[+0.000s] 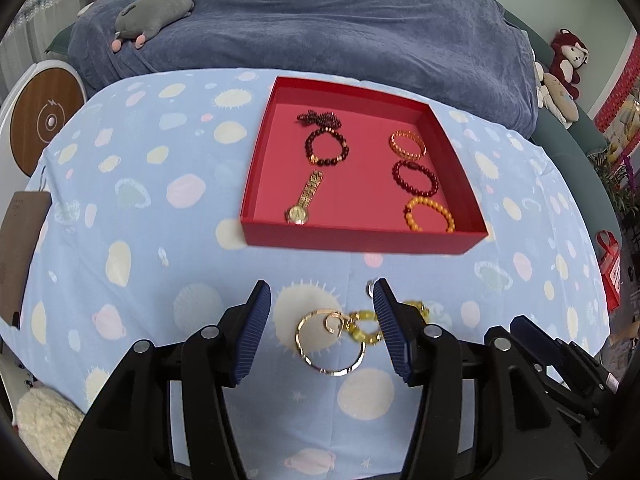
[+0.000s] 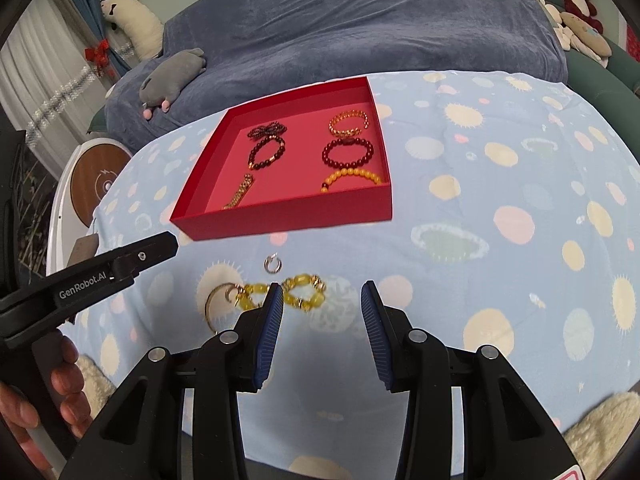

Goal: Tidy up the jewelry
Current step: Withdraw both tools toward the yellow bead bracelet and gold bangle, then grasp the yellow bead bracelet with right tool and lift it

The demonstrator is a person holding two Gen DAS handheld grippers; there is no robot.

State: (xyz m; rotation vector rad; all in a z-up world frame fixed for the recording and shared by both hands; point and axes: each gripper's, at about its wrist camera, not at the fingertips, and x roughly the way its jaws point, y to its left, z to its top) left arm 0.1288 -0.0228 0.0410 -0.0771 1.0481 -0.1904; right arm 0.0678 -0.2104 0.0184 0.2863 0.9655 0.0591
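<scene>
A red tray (image 1: 360, 236) (image 2: 280, 220) on the blue patterned cloth holds several bead bracelets, a dark necklace and a gold watch (image 1: 304, 200). In front of it lie a gold bangle (image 1: 330, 340) (image 2: 216, 300), a yellow bead bracelet (image 1: 364, 328) (image 2: 300, 292) and a small silver ring (image 2: 273, 264). My left gripper (image 1: 322, 312) is open, its jaws either side of the bangle. My right gripper (image 2: 320, 312) is open and empty, just right of the yellow bracelet.
A grey plush toy (image 1: 154, 14) lies on the dark blue blanket behind the cloth. A round white and wood device (image 1: 44, 120) stands at the left. A red bag (image 1: 610, 272) hangs at the right. Plush toys (image 2: 576, 0) sit at the far right.
</scene>
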